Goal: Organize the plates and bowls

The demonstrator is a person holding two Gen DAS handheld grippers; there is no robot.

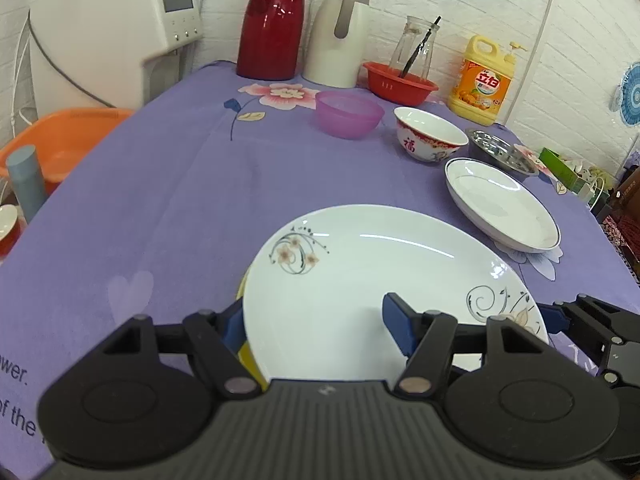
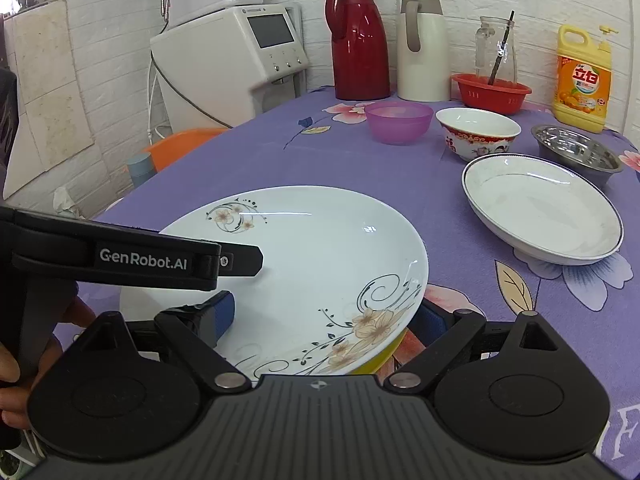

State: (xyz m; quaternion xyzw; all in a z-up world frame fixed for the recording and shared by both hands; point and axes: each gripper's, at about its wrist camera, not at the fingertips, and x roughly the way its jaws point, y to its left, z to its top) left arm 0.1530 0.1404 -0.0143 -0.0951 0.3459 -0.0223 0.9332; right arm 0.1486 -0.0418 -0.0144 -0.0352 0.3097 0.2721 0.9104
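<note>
A large white floral plate (image 1: 360, 280) (image 2: 312, 256) rests on a yellow plate (image 1: 250, 356) (image 2: 380, 356) whose edge peeks out beneath it. My left gripper (image 1: 316, 328) is open, one finger outside the plate's left rim and one over its inside. My right gripper (image 2: 324, 320) is open and straddles the plate's near right rim. A blue-rimmed white plate (image 1: 504, 204) (image 2: 544, 208), a red-patterned bowl (image 1: 430, 134) (image 2: 478, 132), a steel bowl (image 1: 502, 154) (image 2: 576, 152) and a purple bowl (image 1: 348, 114) (image 2: 398, 120) stand beyond.
At the back stand a red thermos (image 1: 272, 20), a white jug (image 1: 340, 32), a red basket (image 1: 400, 82) with a glass jar, and a yellow detergent bottle (image 1: 484, 80). A water dispenser (image 1: 108, 36) and orange basin (image 1: 60, 144) are left of the purple-clothed table (image 1: 160, 200).
</note>
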